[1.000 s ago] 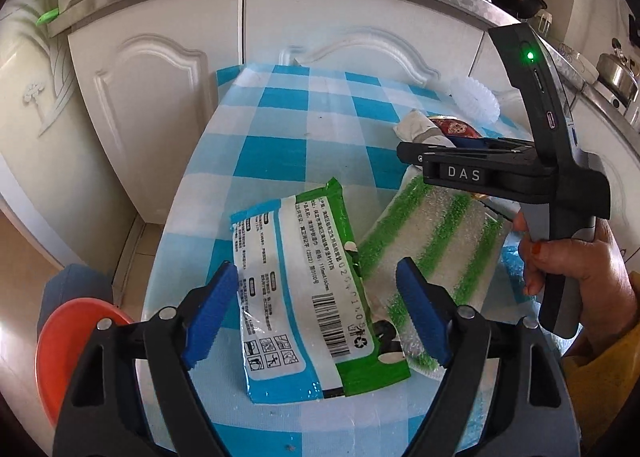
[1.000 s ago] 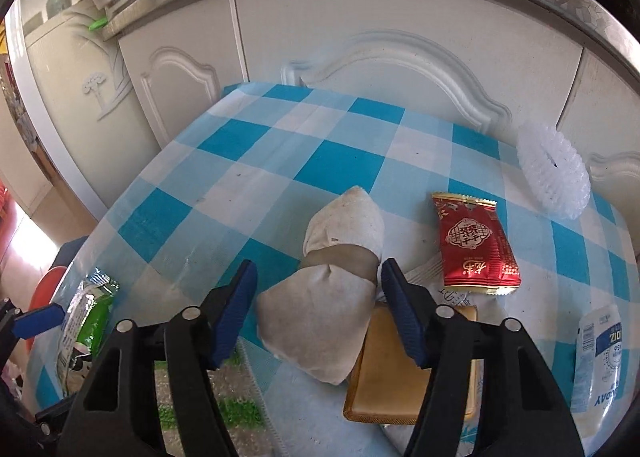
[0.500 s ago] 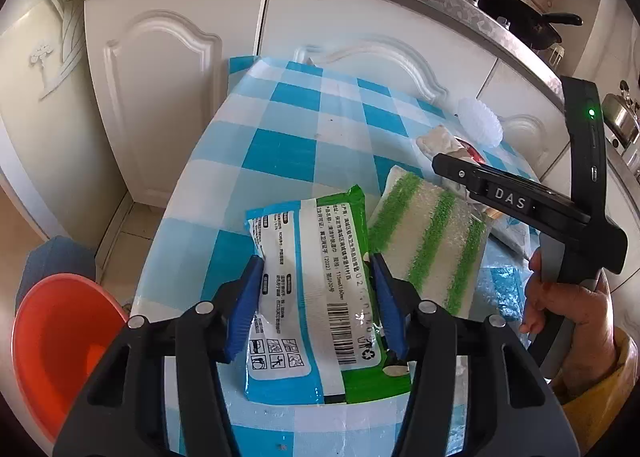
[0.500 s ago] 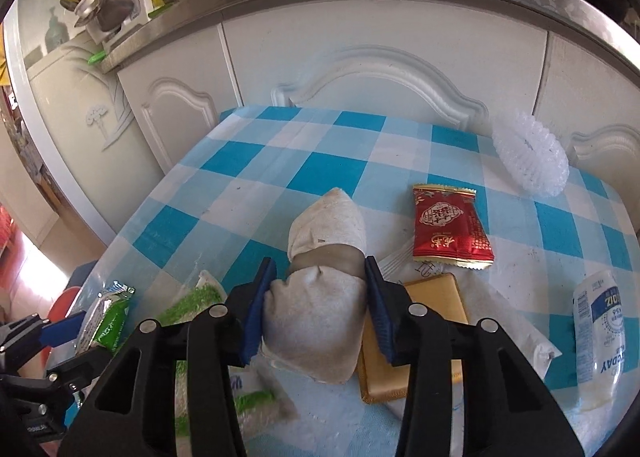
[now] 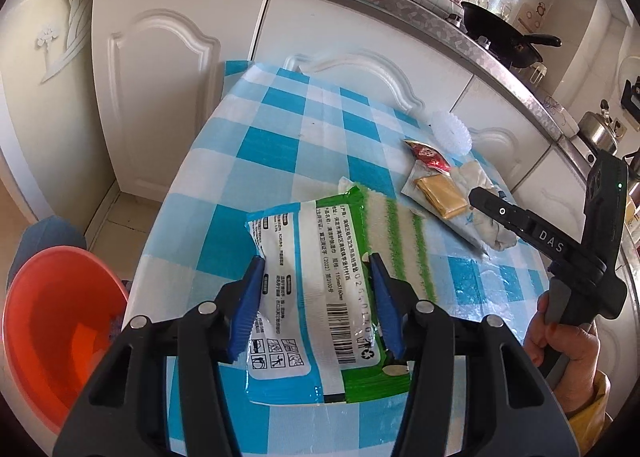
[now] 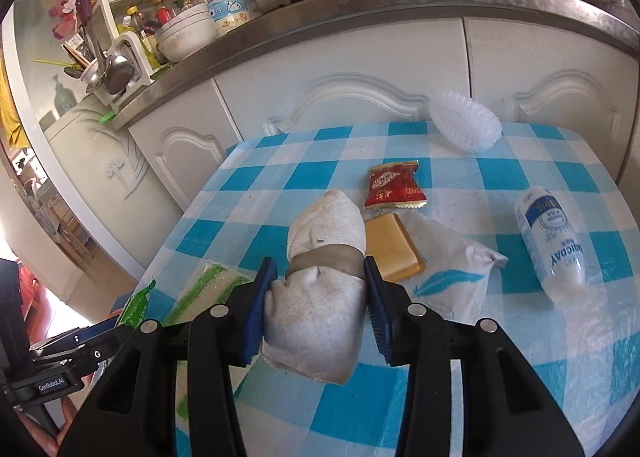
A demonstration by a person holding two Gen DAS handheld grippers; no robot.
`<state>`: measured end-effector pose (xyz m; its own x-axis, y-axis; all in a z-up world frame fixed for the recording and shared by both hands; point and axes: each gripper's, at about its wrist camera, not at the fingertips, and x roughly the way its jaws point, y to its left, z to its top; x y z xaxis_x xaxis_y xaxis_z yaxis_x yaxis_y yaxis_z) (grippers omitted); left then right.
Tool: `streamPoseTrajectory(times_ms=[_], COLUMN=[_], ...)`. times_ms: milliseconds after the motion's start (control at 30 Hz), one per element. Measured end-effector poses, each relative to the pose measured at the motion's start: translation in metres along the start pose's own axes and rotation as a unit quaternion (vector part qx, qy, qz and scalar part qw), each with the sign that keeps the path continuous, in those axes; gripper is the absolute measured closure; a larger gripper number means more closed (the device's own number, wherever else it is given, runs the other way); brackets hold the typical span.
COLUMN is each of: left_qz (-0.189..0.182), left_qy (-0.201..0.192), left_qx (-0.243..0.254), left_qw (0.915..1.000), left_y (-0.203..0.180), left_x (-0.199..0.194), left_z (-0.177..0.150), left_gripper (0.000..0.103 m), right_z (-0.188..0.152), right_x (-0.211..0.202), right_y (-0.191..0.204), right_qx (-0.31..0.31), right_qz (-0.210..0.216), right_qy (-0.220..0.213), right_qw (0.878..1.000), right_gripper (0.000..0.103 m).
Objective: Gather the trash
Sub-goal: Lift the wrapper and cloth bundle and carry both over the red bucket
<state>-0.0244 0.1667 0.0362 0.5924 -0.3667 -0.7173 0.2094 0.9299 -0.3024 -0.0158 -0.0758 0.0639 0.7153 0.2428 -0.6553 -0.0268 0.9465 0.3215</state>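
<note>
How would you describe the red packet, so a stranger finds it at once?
On the blue-checked table, look toward the white cabinets. The red packet lies flat between the spiky plastic brush and a tan block. It is the only red item there.

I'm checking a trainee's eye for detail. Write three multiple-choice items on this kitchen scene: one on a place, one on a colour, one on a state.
1. Where is the orange basin?
A. On the counter
B. On the floor, left of the table
C. On the table

2. What colour is the snack packet near the white spiky ball?
A. Red
B. Purple
C. Black

3. What is the right hand-held gripper doing?
A. Hanging open over the bottle
B. Closed on nothing
C. Gripping the white cloth bundle

Answers:
1 B: it sits low beside the checked table.
2 A: its wrapper is red.
3 C: both blue pads press the bundle's sides, while the left hand-held gripper clamps the wipes packet.
</note>
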Motion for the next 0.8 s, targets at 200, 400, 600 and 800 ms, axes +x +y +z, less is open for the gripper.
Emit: streamPoseTrajectory(times_ms=[200, 400, 600, 800], left_qz=[-0.006, -0.022, -0.045, -0.058], left_qy=[0.009, 0.008, 0.008, 0.016], left_qx=[0.007, 0.001, -0.008, -0.013], left_qw=[0.9999, 0.9997, 0.9989, 0.9981], left_y=[-0.003, 0.000, 0.007, 0.012], left_x=[-0.013, -0.029, -0.046, -0.052], left_z=[-0.019, -0.037, -0.053, -0.071], left_gripper=[0.050, 0.050, 0.050, 0.049], right_z=[-0.025, -0.047, -0.065, -0.080], right_x=[-0.026, -0.053, -0.084, -0.109], right_y=[-0.004, -0.009, -0.012, 0.006], right_qx=[0.019, 0.031, 0.054, 0.044], right_qz=[-0.001, -0.012, -0.025, -0.033], right_qy=[0.002, 0.005, 0.004, 0.001], right_qw=[1.000, 0.999, 0.998, 0.998], right_gripper=[0.058, 0.058, 0.058, 0.058])
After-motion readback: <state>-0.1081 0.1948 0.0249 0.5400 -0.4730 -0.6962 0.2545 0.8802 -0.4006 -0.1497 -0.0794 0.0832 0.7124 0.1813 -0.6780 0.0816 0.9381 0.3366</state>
